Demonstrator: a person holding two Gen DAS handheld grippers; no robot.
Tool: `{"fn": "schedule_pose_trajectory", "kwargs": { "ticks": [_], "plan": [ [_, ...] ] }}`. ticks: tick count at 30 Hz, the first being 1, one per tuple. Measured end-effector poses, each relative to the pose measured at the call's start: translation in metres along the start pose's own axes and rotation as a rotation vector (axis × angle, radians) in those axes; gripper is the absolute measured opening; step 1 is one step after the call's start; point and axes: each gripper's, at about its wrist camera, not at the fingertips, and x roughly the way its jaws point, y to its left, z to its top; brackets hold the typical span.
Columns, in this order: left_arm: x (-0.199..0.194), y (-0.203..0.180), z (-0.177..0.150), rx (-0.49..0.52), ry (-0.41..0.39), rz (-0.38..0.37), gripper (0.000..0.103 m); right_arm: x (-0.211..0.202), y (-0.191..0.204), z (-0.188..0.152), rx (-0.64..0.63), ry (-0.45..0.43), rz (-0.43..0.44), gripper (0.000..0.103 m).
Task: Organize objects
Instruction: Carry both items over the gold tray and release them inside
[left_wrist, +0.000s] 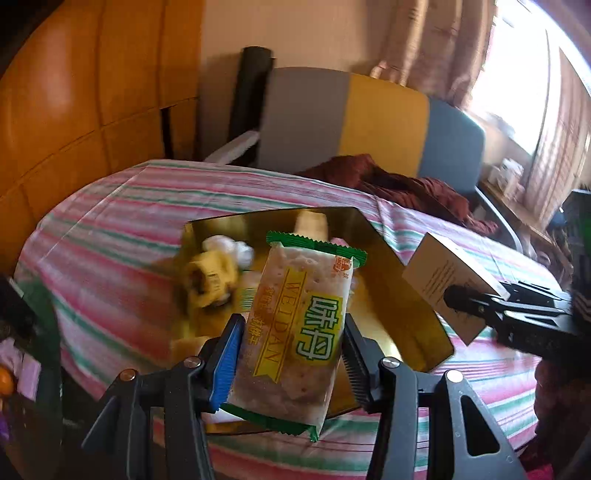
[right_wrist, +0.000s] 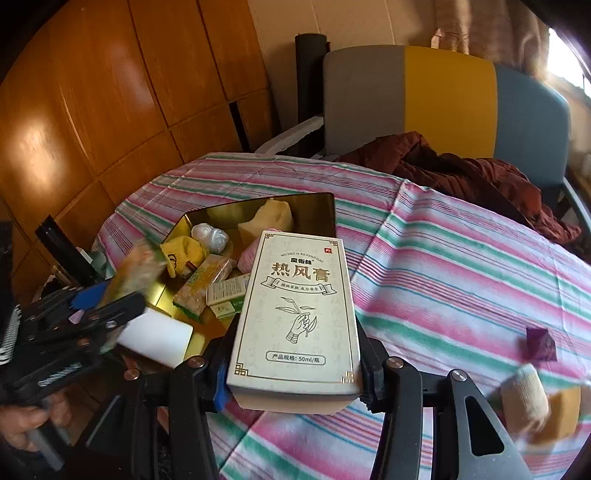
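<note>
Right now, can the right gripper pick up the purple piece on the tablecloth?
Probably not yet: the right gripper is shut on the white box, so its fingers are full. The purple piece itself lies unobstructed on the tablecloth.

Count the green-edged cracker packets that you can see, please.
2. One cracker packet is clamped in the left tongs above the gold tray; the other lies inside that tray. More could be hidden under other items.
</note>
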Motion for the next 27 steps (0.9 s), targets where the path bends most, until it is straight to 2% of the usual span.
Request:
{"fn": "schedule_pose_trajectory", "kwargs": {
  "ticks": [4, 9, 14, 16, 18, 20, 21, 27],
  "plan": [
    [-0.005, 0.023, -0.002, -0.058, -0.007, 0.021, 0.052, 0.020, 0.007, 0.013, -0.021, 0.016, -0.010, 0.052],
    [-0.004, 0.031, -0.004, -0.082, -0.006, 0.024, 0.052, 0.048, 0.011, 0.032, -0.042, 0.030, -0.042, 0.052],
    [0.000, 0.031, -0.005, -0.081, 0.003, 0.016, 0.052, 0.079, 0.012, 0.056, -0.061, 0.033, -0.107, 0.052],
    [0.002, 0.031, -0.005, -0.082, 0.008, 0.015, 0.052, 0.096, 0.012, 0.067, -0.082, 0.036, -0.160, 0.053],
    [0.003, 0.030, -0.006, -0.084, 0.014, 0.011, 0.052, 0.110, 0.013, 0.074, -0.090, 0.055, -0.120, 0.054],
    [0.005, 0.031, -0.006, -0.084, 0.019, 0.008, 0.052, 0.117, 0.011, 0.079, -0.085, 0.053, -0.148, 0.058],
    [0.006, 0.031, -0.006, -0.084, 0.022, 0.007, 0.052, 0.117, 0.009, 0.080, -0.071, 0.055, -0.134, 0.059],
    [0.012, 0.031, -0.006, -0.089, 0.029, 0.011, 0.052, 0.097, 0.001, 0.068, -0.020, 0.031, -0.103, 0.063]
  ]
}}
